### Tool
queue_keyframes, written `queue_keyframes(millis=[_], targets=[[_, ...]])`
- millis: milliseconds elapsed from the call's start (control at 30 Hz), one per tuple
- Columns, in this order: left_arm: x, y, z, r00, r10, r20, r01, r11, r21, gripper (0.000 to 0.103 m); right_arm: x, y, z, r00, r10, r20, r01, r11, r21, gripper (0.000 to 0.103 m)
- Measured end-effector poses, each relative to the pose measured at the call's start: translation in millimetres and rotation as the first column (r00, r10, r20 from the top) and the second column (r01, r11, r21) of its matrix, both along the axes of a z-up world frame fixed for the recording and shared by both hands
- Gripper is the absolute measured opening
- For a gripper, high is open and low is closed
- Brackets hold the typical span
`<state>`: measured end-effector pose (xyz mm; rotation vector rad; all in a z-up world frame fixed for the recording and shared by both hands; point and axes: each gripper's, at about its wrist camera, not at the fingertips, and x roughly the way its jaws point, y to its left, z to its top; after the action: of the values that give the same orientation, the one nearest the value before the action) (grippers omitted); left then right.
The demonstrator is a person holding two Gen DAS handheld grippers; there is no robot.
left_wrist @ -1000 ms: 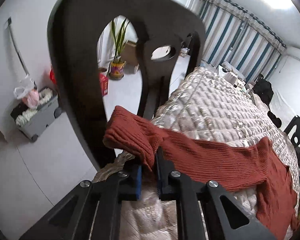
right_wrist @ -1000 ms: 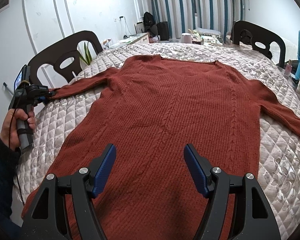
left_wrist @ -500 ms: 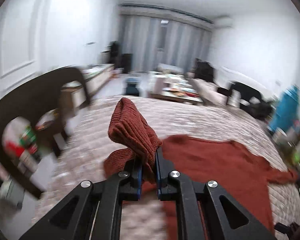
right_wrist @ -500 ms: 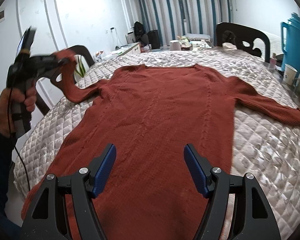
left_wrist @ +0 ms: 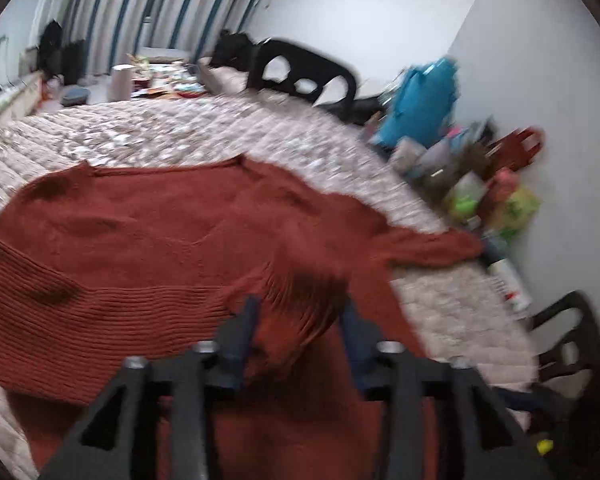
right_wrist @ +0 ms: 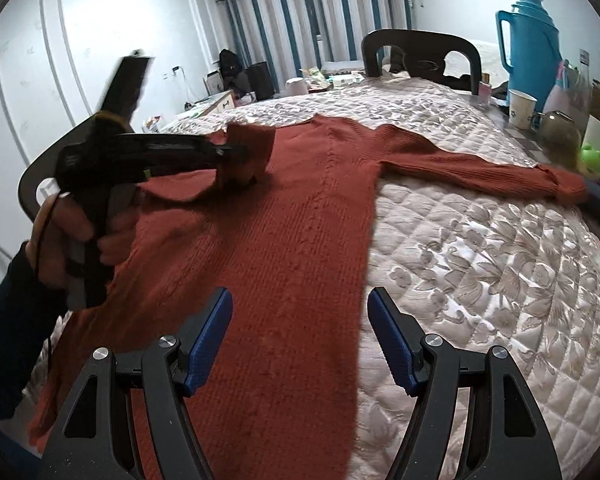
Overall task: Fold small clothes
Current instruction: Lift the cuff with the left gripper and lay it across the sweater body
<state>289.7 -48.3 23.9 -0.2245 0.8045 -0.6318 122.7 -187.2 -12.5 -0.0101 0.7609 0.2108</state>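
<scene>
Left tongs [left_wrist: 298,330] are opening, blue pads apart w/ the ribbed cuff end of the rust-red knit sweater [right_wrist: 284,240] bunched between them; the left-wrist view is blurred, so contact w/ the pads can't be told for sure. In the right-wrist view the left tongs [right_wrist: 240,152] sit over the sweater's upper left chest, pointing rightward and a bit down, w/ the left sleeve [right_wrist: 172,184] folded in across the body and draped from the tips. The person's left hand [right_wrist: 66,236] wraps the pistol-style handle from below, dark sleeve [right_wrist: 8,320] at the left edge.

Right tongs [right_wrist: 300,336] are wide apart, nothing between the blue pads, hovering over the sweater's near hem area, angled down and toward the far side.

Sweater lies flat, front up, on the worktop w/ a quilted beige floral cover [right_wrist: 480,264]. Its right sleeve [right_wrist: 480,164] stretches out to the right, cuff right at the clutter along that edge.

No readable writing; the white paper cup [right_wrist: 521,108] has a small dark print, too small to read.

Edges: bare quilt right of the sweater body and beyond the neckline gives open room. Right edge is crowded: a tall blue thermos jug [right_wrist: 530,44], the cup, bottles. A dark wooden chair [right_wrist: 420,60] stands at the far side, another chair back [right_wrist: 40,168] behind the left hand.
</scene>
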Motion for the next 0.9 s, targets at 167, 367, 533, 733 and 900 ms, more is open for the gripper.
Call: queue_keyframes(millis=[167,367,533,733,900], targets=[[-39.6,29.7,37.2,0.991,-0.077,0.114,0.099,0.973,-0.208,0.065,12.0,-3.3,2.5,1.0,0.019,0.003,-0.019,0.999,0.035,0.07],[-80.6,68.9,73.5,0.961,-0.123,0.246,0.215,0.894,-0.392,0.072,34.4,6.1,14.2,0.995,0.093,0.023,-0.094,0.994,0.054,0.07],[-100.4,86.4,85.7,0.942,-0.12,0.315,0.25,0.876,-0.414,0.074,58.3,12.7,19.4,0.991,0.134,0.017,-0.135,0.987,0.085,0.07],[-89.5,89.7,75.4,0.95,-0.077,0.302,0.189,0.913,-0.361,0.074,93.2,20.3,11.9,0.985,0.167,-0.035,-0.162,0.98,0.118,0.07],[-74.8,96.6,61.6,0.959,-0.017,0.284,0.106,0.947,-0.302,0.075,128.5,16.4,2.3,0.983,0.156,-0.094,-0.139,0.976,0.165,0.07]])
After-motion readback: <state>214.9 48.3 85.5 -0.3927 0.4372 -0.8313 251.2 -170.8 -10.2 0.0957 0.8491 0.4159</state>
